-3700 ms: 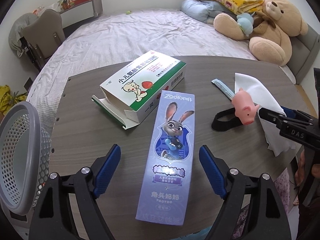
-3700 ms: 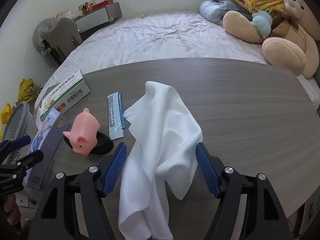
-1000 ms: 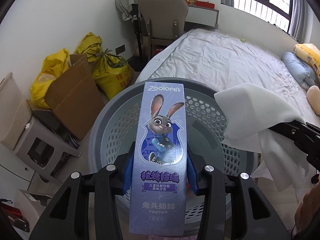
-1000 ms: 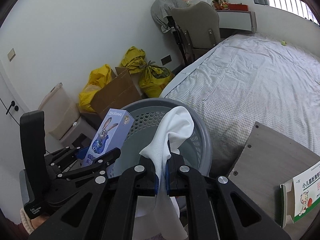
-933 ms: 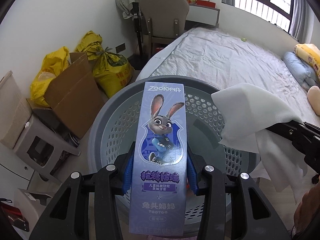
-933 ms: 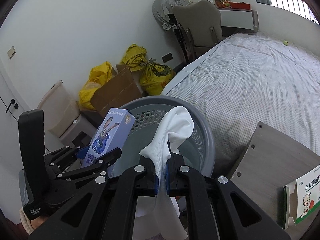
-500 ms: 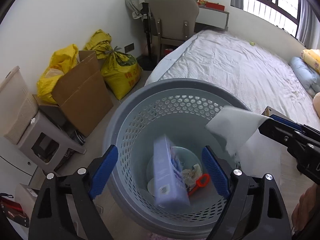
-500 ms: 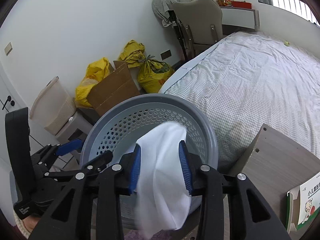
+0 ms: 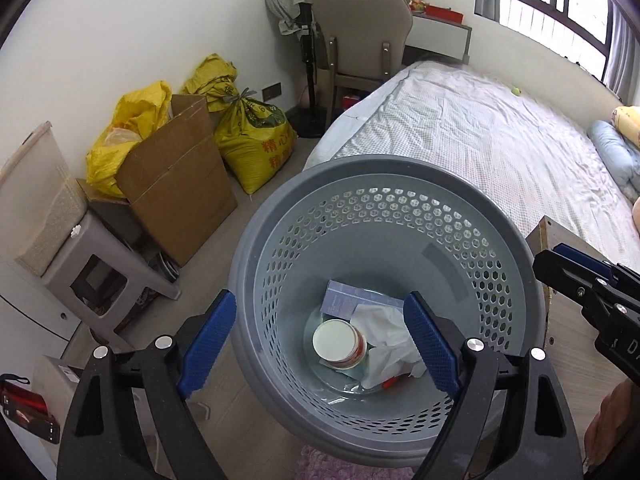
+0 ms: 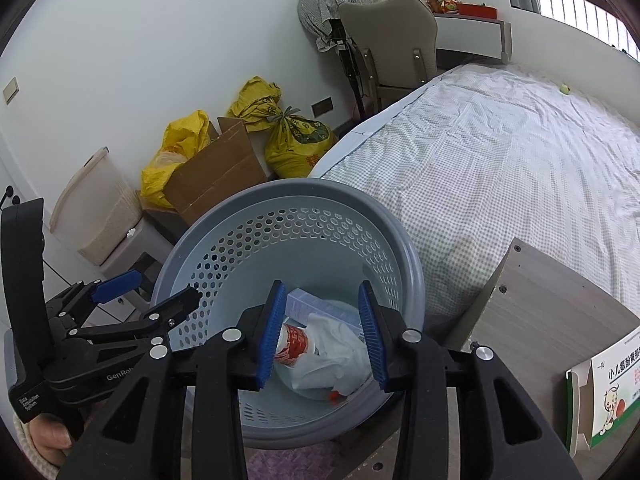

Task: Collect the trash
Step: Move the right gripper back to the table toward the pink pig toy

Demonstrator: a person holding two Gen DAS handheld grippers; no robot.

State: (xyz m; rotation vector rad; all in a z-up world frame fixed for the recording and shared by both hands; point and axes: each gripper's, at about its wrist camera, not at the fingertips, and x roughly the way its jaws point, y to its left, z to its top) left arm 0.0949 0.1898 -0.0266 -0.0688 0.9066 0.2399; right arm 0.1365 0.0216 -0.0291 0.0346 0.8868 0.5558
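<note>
Left gripper (image 9: pixel 320 336), jaws spread and empty, over the grey bin (image 9: pixel 384 176). Right gripper (image 10: pixel 322 328), jaws parted and empty, above the same bin (image 10: pixel 296 190); in the left view it enters at 3 o'clock (image 9: pixel 580 280), and only one blue pad shows there.

Bin floor, left view: white cloth (image 9: pixel 384 332) crumpled at centre, a paper cup (image 9: pixel 338 344) lying just beside it at 9 o'clock, and a pale purple box (image 9: pixel 344 300) at 12 o'clock, its far end hidden under the cloth. A small red-orange item (image 9: pixel 391 382) shows at the cloth's 6 o'clock edge; what it is cannot be told. In the right view the gripper pads cover the sides of the cup (image 10: pixel 294 346), cloth (image 10: pixel 340 354) and box (image 10: pixel 306 302).

Right view only: table (image 10: pixel 540 300) corner at 4 o'clock, carrying a green-and-white carton (image 10: pixel 612 392) cut off by the frame edge; the left gripper (image 10: pixel 148 292) at 8 o'clock.

Beyond the bin, from 9 to 11 o'clock: stool (image 9: pixel 100 264), cardboard box (image 9: pixel 176 184), yellow bags (image 9: pixel 248 136). At 12 o'clock, a chair (image 9: pixel 360 36) with draped fabric behind it. At 2 o'clock, the bed (image 9: pixel 500 140).
</note>
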